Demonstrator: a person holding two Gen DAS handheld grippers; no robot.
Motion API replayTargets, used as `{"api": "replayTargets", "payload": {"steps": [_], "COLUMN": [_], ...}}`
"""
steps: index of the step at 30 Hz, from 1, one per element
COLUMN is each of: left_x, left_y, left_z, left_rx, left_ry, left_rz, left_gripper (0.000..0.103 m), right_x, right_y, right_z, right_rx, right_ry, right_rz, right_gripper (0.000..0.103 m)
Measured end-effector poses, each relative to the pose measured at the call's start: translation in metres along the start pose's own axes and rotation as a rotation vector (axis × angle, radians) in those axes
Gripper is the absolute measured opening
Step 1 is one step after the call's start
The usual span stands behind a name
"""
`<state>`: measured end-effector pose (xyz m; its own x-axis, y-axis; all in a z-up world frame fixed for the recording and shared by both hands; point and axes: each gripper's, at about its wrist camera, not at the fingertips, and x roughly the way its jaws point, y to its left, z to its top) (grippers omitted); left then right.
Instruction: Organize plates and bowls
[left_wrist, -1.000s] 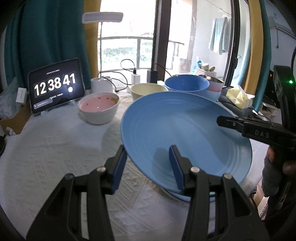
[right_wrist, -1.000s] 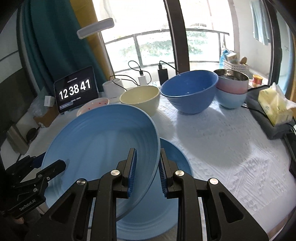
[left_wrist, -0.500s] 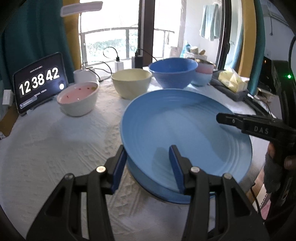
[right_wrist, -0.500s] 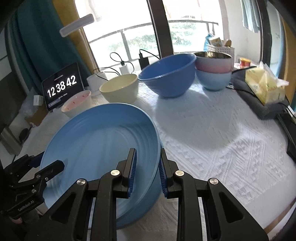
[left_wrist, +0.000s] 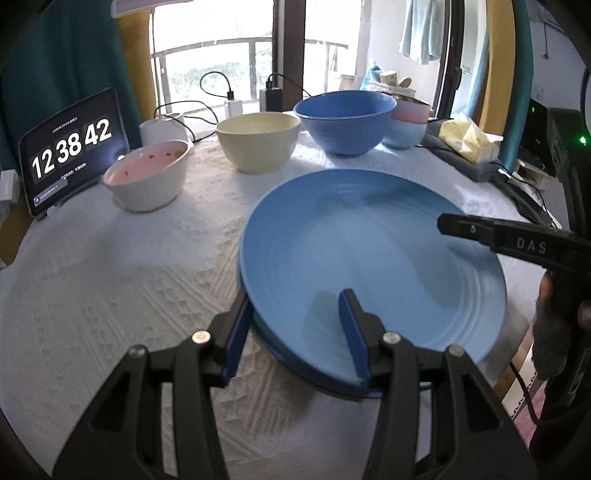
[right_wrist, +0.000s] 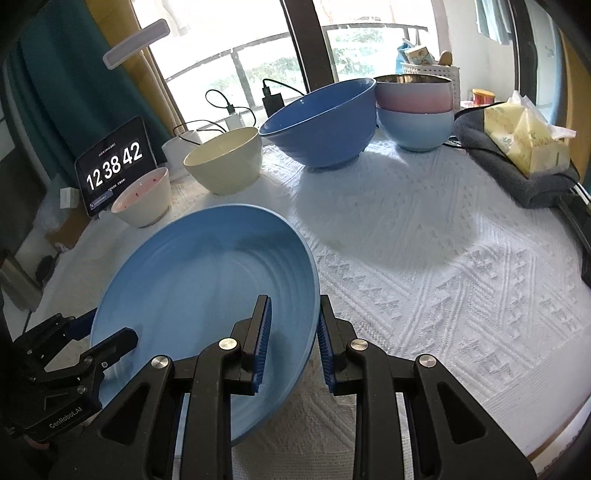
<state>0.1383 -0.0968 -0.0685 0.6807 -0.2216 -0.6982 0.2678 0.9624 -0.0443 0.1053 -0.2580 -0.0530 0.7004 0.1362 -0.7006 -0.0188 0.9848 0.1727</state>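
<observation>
A large blue plate (left_wrist: 369, 258) lies low over a second blue plate (left_wrist: 332, 387), whose darker rim shows just beneath its near edge. My left gripper (left_wrist: 293, 325) holds the upper plate's near rim, one pad outside the edge and one on the inner face; its jaws are opening. My right gripper (right_wrist: 293, 332) is shut on the same plate (right_wrist: 203, 288) at the opposite rim, which sits between its pads. Each gripper shows in the other's view: the right gripper (left_wrist: 480, 229) at the plate's right, the left gripper (right_wrist: 85, 350) at lower left.
On the white textured cloth (right_wrist: 424, 258) behind the plates stand a white bowl with pink inside (left_wrist: 147, 177), a cream bowl (left_wrist: 258, 144), a big blue bowl (left_wrist: 343, 118) and a pink bowl stacked in a light blue one (right_wrist: 413, 110). A tablet clock (left_wrist: 70, 147) stands far left, a tissue pack (right_wrist: 524, 140) right.
Both grippers have sunk with the blue plate, bringing it from a tilt above the lower plate down close onto it. The gap to the lower plate has closed.
</observation>
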Motion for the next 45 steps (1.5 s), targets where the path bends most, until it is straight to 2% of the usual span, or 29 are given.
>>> {"api": "replayTargets", "payload": {"steps": [4, 7, 11, 16, 21, 23, 25, 27, 28, 29, 31, 34, 40, 41, 42, 45], "left_x": [-0.003, -0.01, -0.011, 0.007, 0.019, 0.023, 0.025, 0.026, 0.028, 0.03, 0.035, 0.035, 0.034, 0.032, 0.031, 0.029], "left_y": [0.011, 0.016, 0.024, 0.033, 0.031, 0.031, 0.031, 0.031, 0.032, 0.033, 0.035, 0.026, 0.013, 0.009, 0.006, 0.01], "left_z": [-0.001, 0.001, 0.003, 0.001, -0.002, -0.004, -0.004, -0.004, -0.005, -0.006, -0.007, -0.006, -0.009, -0.01, -0.01, -0.01], "left_rx": [-0.042, -0.055, -0.086, -0.145, -0.151, -0.171, -0.185, -0.193, -0.203, -0.209, -0.223, -0.189, -0.14, -0.125, -0.117, -0.133], "left_ry": [-0.012, -0.043, -0.051, 0.007, 0.039, 0.05, 0.053, 0.056, 0.057, 0.06, 0.071, 0.08, 0.072, 0.062, 0.054, 0.047], "left_rz": [-0.003, -0.001, 0.002, 0.032, 0.015, -0.002, -0.012, -0.027, -0.05, -0.059, -0.079, -0.076, -0.119, -0.129, -0.132, -0.133], "left_gripper": [0.055, 0.067, 0.069, 0.069, 0.069, 0.069, 0.069, 0.069, 0.072, 0.082, 0.09, 0.095, 0.093, 0.085, 0.085, 0.081], "right_x": [-0.004, -0.004, -0.002, -0.001, -0.002, 0.0, 0.004, 0.012, 0.015, 0.017, 0.017, 0.019, 0.023, 0.024, 0.023, 0.023], "right_y": [-0.004, -0.008, -0.015, -0.019, -0.019, -0.02, -0.021, -0.021, -0.021, -0.021, -0.014, -0.006, 0.002, 0.005, 0.009, 0.014], "right_z": [0.002, 0.002, 0.002, 0.0, 0.001, 0.0, -0.003, -0.005, -0.008, -0.01, -0.013, -0.016, -0.016, -0.016, -0.017, -0.019], "right_rx": [0.016, 0.025, 0.051, 0.069, 0.073, 0.079, 0.085, 0.092, 0.1, 0.111, 0.087, 0.074, 0.047, 0.04, 0.038, 0.042], "right_ry": [-0.015, -0.012, -0.005, 0.002, 0.001, 0.008, 0.023, 0.05, 0.059, 0.057, 0.03, 0.014, 0.016, 0.017, 0.017, 0.002], "right_rz": [-0.008, -0.022, -0.033, -0.032, -0.031, -0.031, -0.022, -0.015, 0.002, 0.021, 0.002, 0.0, 0.011, 0.023, 0.04, 0.006], "right_gripper": [0.032, 0.033, 0.033, 0.035, 0.037, 0.04, 0.048, 0.048, 0.05, 0.052, 0.058, 0.058, 0.058, 0.055, 0.047, 0.047]}}
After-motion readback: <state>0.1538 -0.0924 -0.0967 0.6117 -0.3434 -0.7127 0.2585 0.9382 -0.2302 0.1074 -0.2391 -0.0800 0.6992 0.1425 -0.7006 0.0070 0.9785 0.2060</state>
